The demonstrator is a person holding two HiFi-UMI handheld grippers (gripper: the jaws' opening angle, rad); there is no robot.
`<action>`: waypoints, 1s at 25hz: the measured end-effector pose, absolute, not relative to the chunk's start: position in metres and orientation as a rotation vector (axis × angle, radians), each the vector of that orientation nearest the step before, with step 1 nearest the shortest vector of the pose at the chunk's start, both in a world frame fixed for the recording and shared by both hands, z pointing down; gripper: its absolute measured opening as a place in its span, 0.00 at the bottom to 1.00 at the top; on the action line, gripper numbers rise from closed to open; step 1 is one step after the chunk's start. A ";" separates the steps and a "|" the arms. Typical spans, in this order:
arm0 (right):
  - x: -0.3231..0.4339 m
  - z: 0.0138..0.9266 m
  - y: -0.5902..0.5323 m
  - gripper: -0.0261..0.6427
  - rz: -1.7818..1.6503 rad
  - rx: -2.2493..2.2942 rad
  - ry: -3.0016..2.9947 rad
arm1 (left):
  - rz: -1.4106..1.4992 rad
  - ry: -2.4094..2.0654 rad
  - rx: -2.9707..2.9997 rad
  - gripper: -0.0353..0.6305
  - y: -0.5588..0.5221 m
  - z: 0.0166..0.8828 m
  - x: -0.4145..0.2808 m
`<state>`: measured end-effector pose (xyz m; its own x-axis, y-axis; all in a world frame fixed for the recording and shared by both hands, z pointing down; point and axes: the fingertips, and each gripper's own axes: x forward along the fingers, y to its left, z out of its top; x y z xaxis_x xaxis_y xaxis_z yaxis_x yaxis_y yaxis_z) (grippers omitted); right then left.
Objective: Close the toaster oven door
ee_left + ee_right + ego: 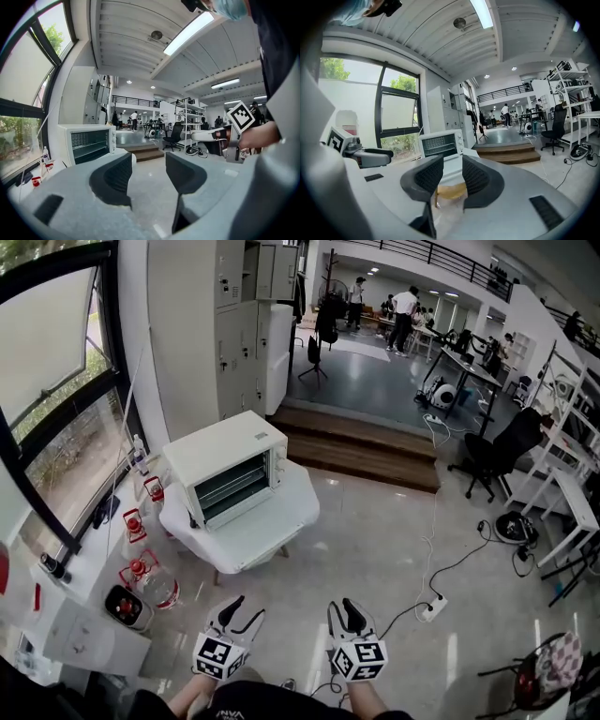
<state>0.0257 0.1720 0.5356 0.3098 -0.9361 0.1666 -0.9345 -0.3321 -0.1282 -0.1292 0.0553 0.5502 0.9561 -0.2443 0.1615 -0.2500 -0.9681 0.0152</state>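
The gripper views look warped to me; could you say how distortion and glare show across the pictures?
Head view: mild wide-angle bend, floor glossy with reflections. Left gripper view: fisheye with black corners, ceiling light strip blown out. Right gripper view: same fisheye, window bright, toaster oven sharp.

1. Toaster oven [230, 468] sits on a low table [281, 526], toward its rear left.
2. Window [56, 371] lies left of the table; lockers [239, 324] stand behind it.
3. Steps [366, 442] run behind and right of the table; office chair [497, 451] farther right.
4. Power strip [433, 608] lies on the floor, right of the right gripper [344, 607].
5. Left gripper [242, 608] is beside the right one, both before the table, well apart from it.
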 end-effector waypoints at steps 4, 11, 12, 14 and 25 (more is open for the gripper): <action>0.041 0.542 0.171 0.20 -0.364 -2.513 1.814 | 0.318 -0.429 3.051 0.38 0.057 0.561 -0.123; 0.065 0.552 0.150 0.20 -0.403 -2.504 1.812 | 0.365 -0.470 3.019 0.38 0.030 0.573 -0.104; 0.070 0.552 0.146 0.20 -0.404 -2.509 1.808 | 0.371 -0.463 3.019 0.38 0.025 0.575 -0.098; 0.079 0.552 0.138 0.20 -0.404 -2.521 1.797 | 0.378 -0.442 3.022 0.38 0.015 0.577 -0.086; 0.123 0.545 0.058 0.20 -0.369 -2.565 1.760 | 0.351 -0.332 3.086 0.38 -0.066 0.568 -0.024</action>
